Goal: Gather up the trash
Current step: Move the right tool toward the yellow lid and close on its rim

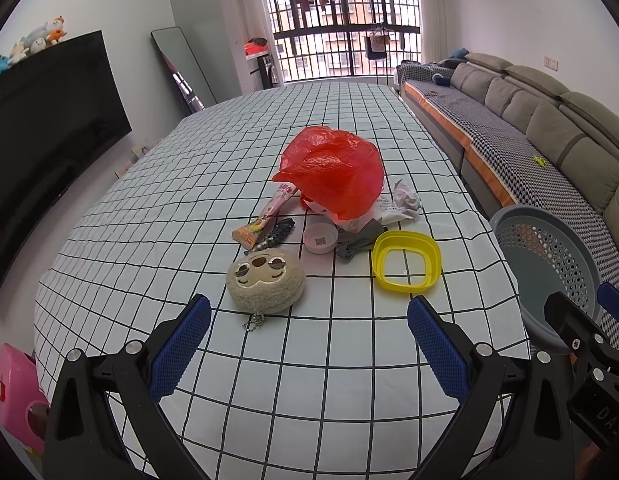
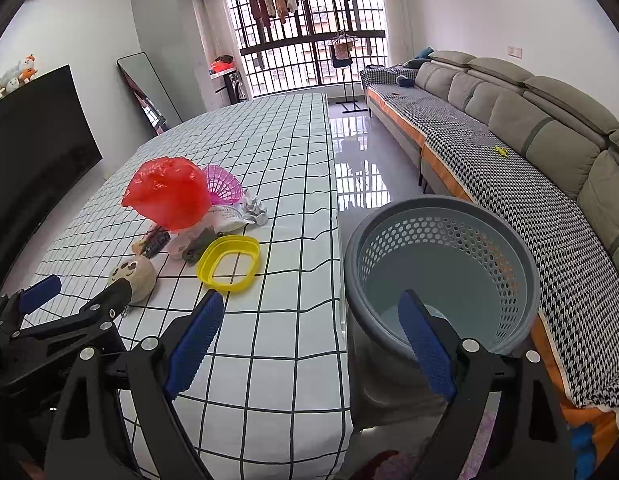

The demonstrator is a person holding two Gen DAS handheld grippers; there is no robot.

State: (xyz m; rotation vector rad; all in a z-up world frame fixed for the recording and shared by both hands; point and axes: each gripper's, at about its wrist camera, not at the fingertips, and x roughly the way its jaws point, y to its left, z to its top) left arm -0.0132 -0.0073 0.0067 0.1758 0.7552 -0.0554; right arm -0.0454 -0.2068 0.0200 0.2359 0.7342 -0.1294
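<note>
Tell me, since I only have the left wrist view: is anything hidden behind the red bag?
Observer: Yes, a pink mesh basket sits just behind the red bag.
Operator: Is anything in the grey bin yet?
Observer: The right wrist view looks down into the grey bin; what shows of its bottom is bare.
Operator: And the right gripper?
Observer: The right gripper is open and holds nothing.

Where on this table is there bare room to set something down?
The near cloth between the plush and the table edge is bare, and so is the far half behind the red bag. It is crowded from the plush to the yellow ring.
</note>
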